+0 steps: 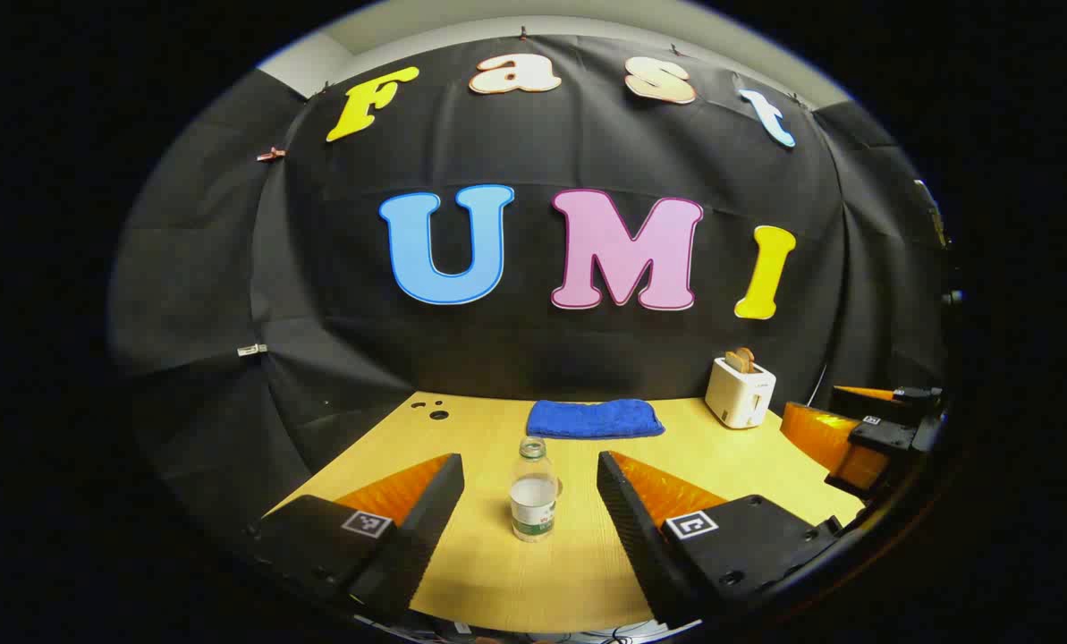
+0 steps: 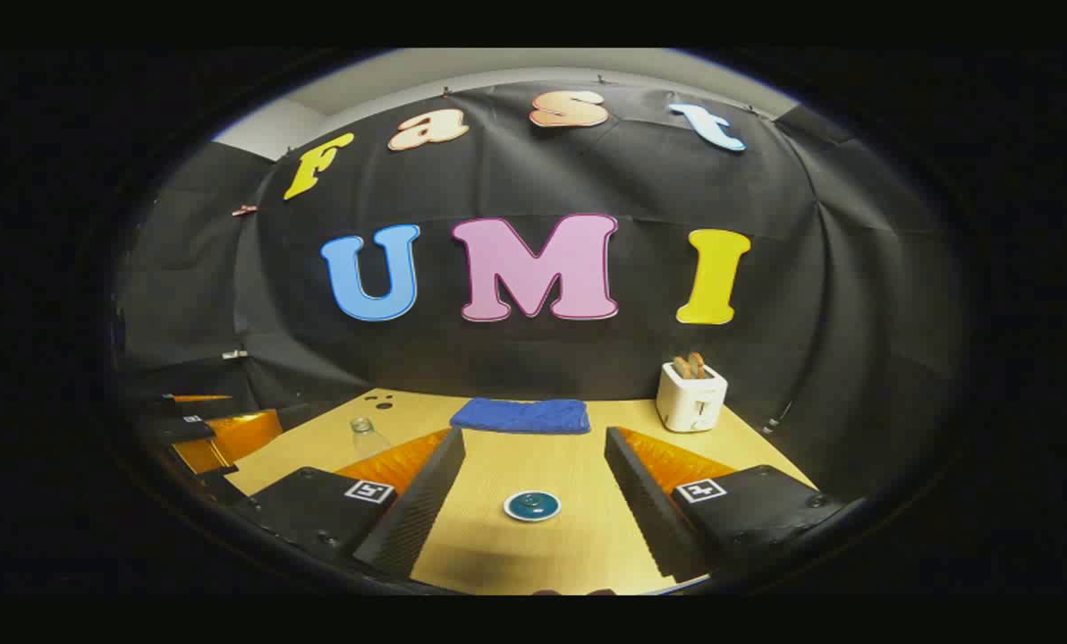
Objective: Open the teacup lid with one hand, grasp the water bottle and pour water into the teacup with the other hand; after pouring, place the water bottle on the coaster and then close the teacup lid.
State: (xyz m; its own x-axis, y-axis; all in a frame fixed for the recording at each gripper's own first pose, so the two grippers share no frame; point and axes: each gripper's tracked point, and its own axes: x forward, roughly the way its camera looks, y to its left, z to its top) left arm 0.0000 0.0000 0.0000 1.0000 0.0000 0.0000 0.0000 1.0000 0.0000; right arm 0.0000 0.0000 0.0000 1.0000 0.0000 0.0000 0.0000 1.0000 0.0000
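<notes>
Nearest to the left gripper, standing on the pale wooden table between its two spread fingers, is the water bottle. It is a small clear plastic bottle, upright, with no cap on its neck, a green and white label around its lower part and water reaching to about half its height. Neither finger touches it; the jaws are wide apart and hold nothing.

In the right gripper view the right gripper is likewise spread wide and holds nothing. Between its fingers, on the table, lies a small round dark teal thing with a pale rim and a knob at its middle, seen from above: the teacup lid. Whether it sits on the cup I cannot tell. The fingers stand clear of it on both sides.

In the same view the bottle shows to the left, past the left finger, well apart from the lid.

Farther back, near the far edge of the table, a folded blue cloth lies flat. To the right of it stands a white toaster with two slices of toast sticking up from its slots. At the far left corner of the table a few dark holes mark the top.
</notes>
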